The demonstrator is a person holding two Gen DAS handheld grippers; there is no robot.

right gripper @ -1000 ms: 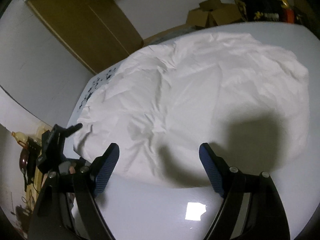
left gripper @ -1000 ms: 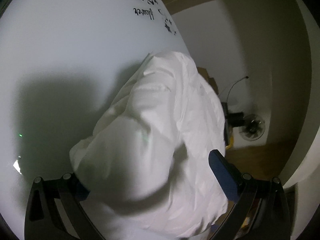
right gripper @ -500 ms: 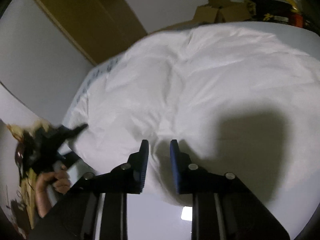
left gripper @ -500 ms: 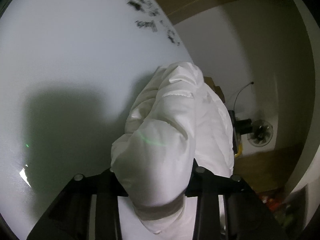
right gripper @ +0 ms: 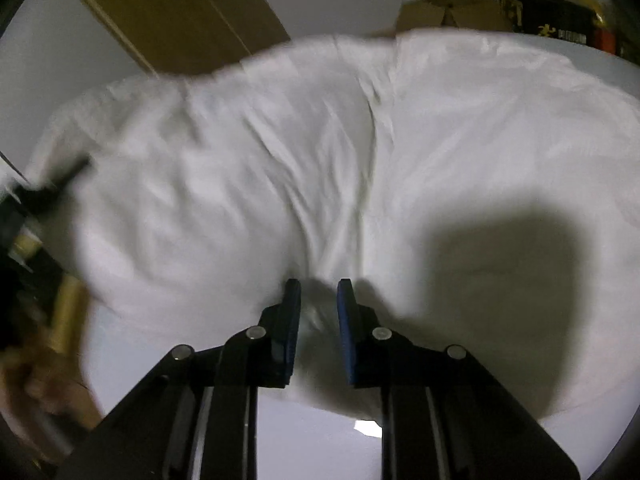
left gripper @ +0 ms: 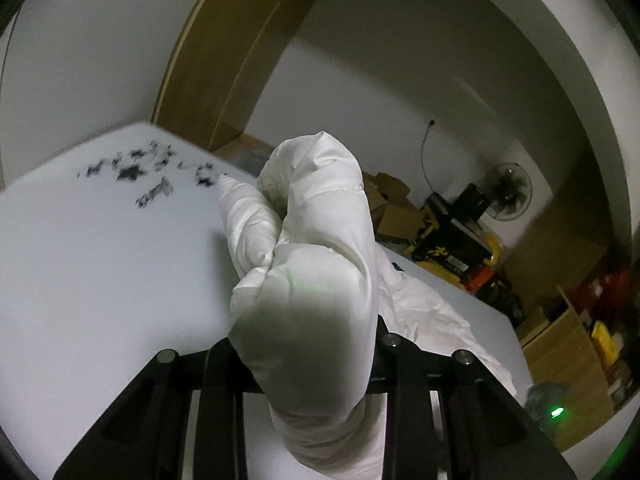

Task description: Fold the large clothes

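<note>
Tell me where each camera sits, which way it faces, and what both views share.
Left wrist: on the left gripper, facing along its fingers over the white table toward the room's boxes; a bunch of the white garment fills its jaws.
Right wrist: on the right gripper, facing down across the spread garment; its blue pads pinch a near fold. The person's hand shows lower left, blurred.
Shared: the garment and table.
</note>
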